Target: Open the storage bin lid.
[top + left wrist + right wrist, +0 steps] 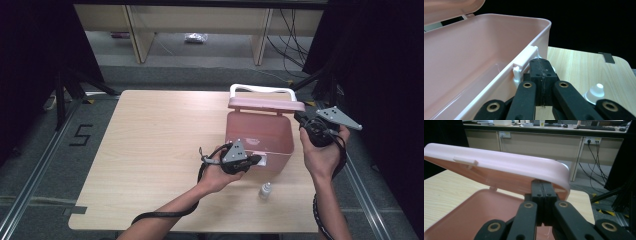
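Propping the pink lid (499, 167) with pressed-together jaws, the right gripper (303, 120) is risking a slip (left gripper (259, 159), likewise closed, is bracing the box (257, 135))

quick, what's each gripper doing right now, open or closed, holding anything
Left gripper: closed, holding nothing, tips at the white latch on the pink box.
Right gripper: closed, holding nothing, tips under the raised lid.

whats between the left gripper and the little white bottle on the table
Nothing: in the high view the stretch of table between the left gripper, at the pink box's front latch, and the bottle is bare wood.
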Motion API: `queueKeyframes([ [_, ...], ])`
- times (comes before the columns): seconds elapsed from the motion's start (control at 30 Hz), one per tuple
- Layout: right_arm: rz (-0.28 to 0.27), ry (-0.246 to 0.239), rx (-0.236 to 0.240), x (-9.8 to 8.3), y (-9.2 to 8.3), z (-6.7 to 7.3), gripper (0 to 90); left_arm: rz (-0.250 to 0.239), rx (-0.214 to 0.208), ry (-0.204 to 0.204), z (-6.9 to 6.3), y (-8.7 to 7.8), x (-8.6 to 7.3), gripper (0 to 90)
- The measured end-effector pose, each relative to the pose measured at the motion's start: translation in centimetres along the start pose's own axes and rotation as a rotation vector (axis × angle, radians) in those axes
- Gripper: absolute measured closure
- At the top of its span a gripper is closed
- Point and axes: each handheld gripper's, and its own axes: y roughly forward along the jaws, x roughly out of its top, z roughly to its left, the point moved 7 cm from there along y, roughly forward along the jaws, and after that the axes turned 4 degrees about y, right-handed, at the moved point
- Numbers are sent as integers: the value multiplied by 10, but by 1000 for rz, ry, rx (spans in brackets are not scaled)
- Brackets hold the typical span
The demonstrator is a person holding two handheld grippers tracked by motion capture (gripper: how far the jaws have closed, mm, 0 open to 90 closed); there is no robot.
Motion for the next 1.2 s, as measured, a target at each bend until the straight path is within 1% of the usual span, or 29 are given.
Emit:
queueKeyframes([
  [0.03,-4,-2,0,1,1,0,900,1,0,1,0,0,0,896],
  [0.1,4,11,2,2,2,0,900,1,1,0,0,0,0,897],
  [0.17,-2,8,-5,3,3,0,900,2,1,3,0,0,0,897],
  [0.23,1,9,-2,4,4,-1,900,2,0,2,0,0,0,896],
  [0.27,-8,1,-3,6,5,-2,900,2,0,2,0,0,0,896],
  [0.33,-10,2,-3,6,6,-1,900,1,0,0,0,0,0,896],
  [0.37,-8,17,-6,6,6,-1,900,1,1,0,0,0,0,896],
  [0.43,-17,-1,-9,8,8,-2,900,1,1,1,0,0,0,896],
  [0.5,-8,25,-13,9,8,-1,900,0,1,0,0,0,0,896],
  [0.63,-10,20,-18,11,10,-1,900,0,2,1,0,0,0,896],
  [0.67,-21,13,-17,13,12,-2,900,0,3,1,0,0,0,896],
  [0.8,-19,19,-16,14,14,-2,900,0,4,2,0,0,0,896],
  [0.83,-26,2,-18,15,15,-3,900,0,4,2,0,0,0,896],
  [0.87,-24,12,-21,15,15,-3,900,-1,4,2,0,0,0,896],
  [0.9,-26,4,-25,16,16,-3,900,-1,4,2,0,0,0,896],
  [0.97,-17,15,-22,16,16,-2,900,-1,4,2,0,0,0,896],
  [1.0,-24,-3,-27,17,17,-4,900,-1,4,1,0,0,0,896],
  [1.07,-22,17,-31,18,18,-4,900,-1,4,1,0,0,0,896],
  [1.2,-26,17,-34,20,19,-4,900,-3,4,-2,0,1,0,896],
])
